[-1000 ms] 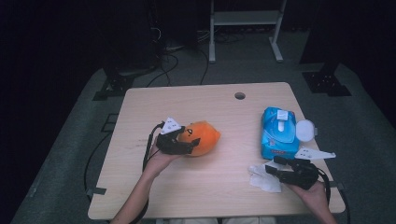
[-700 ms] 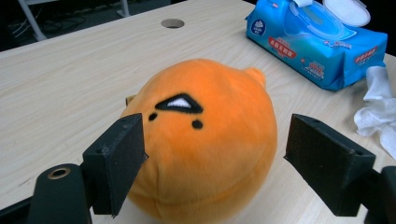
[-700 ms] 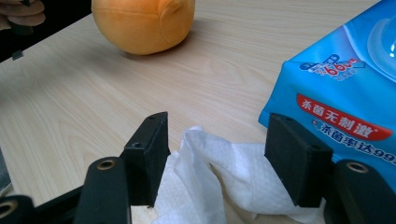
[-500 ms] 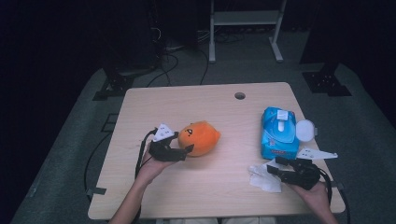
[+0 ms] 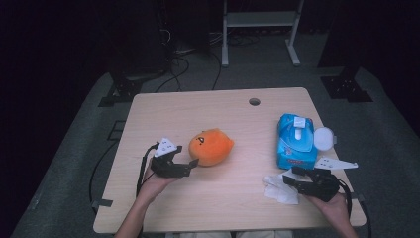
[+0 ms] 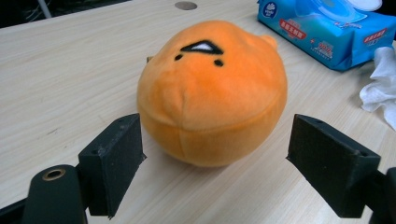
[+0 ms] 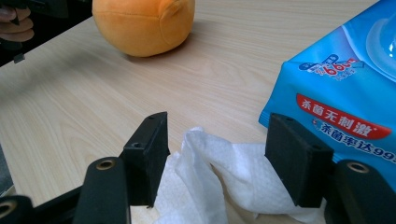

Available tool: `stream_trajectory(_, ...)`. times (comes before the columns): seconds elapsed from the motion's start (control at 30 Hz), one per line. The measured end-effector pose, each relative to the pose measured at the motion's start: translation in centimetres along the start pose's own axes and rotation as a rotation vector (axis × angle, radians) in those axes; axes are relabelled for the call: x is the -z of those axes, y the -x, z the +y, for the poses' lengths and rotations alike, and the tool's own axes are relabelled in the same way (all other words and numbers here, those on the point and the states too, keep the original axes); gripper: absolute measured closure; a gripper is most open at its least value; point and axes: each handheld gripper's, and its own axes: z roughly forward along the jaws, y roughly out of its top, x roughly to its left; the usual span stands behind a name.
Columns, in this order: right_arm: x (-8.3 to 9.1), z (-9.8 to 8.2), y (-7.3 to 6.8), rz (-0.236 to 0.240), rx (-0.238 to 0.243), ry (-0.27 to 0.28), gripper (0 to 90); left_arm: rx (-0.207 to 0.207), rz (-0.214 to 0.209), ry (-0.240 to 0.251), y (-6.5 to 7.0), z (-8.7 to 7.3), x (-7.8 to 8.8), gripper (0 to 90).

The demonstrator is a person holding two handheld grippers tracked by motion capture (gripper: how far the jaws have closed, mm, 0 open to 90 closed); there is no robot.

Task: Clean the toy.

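**A dark lab room with one work table**

This looks like a lab or test room, not a home. One plain wood table (image 5: 218,198) stands alone on a grey floor mat (image 5: 74,198). The table has a round cable hole (image 5: 254,101). The room around it is very dark. Black wires (image 5: 178,67) lie on the floor behind it. A white metal frame (image 5: 260,22) stands at the back. Black stand feet (image 5: 346,87) rest at the sides.
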Motion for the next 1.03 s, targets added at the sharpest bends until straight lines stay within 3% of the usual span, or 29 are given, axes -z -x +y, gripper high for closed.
stream_trajectory(0.6, -0.4, 0.0, -0.2, 0.0, 0.002, -0.008, 37.3, 0.059, 0.006, -0.034, -0.5, -4.1, 1.7, 17.3)
stream_trajectory(0.73, -0.5, 0.1, -0.4, 0.003, 0.013, -0.007, 37.0, 0.057, 0.018, -0.042, -0.6, -5.1, 2.2, 16.8)
stream_trajectory(0.87, -0.5, -0.1, -0.5, 0.002, 0.011, -0.011, 36.6, 0.012, 0.02, -0.05, -0.2, -6.0, 3.0, 17.3)
stream_trajectory(1.03, -0.6, -0.2, -0.6, 0.005, 0.016, -0.006, 36.0, 0.027, 0.036, -0.045, -0.4, -6.4, 3.2, 17.2)
